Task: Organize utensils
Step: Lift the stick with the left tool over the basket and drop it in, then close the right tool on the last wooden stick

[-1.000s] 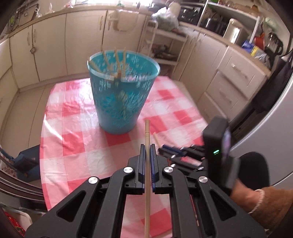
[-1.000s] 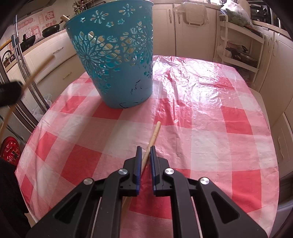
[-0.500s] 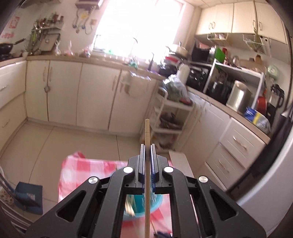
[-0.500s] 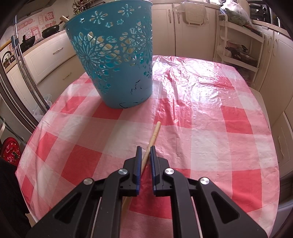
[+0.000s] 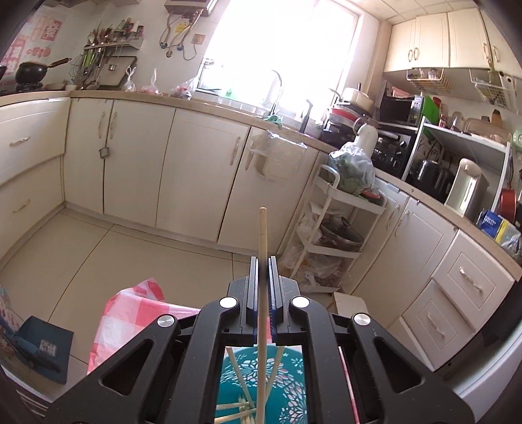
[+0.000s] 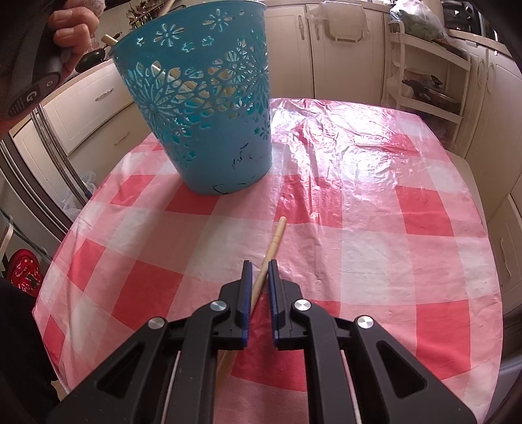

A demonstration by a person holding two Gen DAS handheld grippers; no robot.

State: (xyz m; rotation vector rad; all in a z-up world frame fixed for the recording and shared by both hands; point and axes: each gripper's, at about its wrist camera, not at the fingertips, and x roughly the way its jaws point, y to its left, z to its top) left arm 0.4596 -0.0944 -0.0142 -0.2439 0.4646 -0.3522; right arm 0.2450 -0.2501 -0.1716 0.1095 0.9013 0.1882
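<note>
A teal perforated basket (image 6: 208, 107) stands on the red-and-white checked table (image 6: 391, 202), with several wooden chopsticks inside. In the left wrist view my left gripper (image 5: 263, 261) is shut on a wooden chopstick (image 5: 262, 234), held upright directly over the basket (image 5: 290, 391); the stick's lower end reaches down into it. My right gripper (image 6: 259, 264) hovers low over the table with its jaws narrowly apart around a second chopstick (image 6: 275, 239) that lies on the cloth; whether the pads touch it is unclear.
Cream kitchen cabinets (image 5: 195, 173) and a white tiered cart (image 5: 339, 221) stand beyond the table. The hand holding the left gripper shows at the top left of the right wrist view (image 6: 70, 26), above the basket rim. A blue bag (image 5: 39, 345) lies on the floor.
My left gripper rose and tilted from facing the basket's side to pointing level above it, carrying the chopstick over the opening. My right gripper and the chopstick on the table stayed still.
</note>
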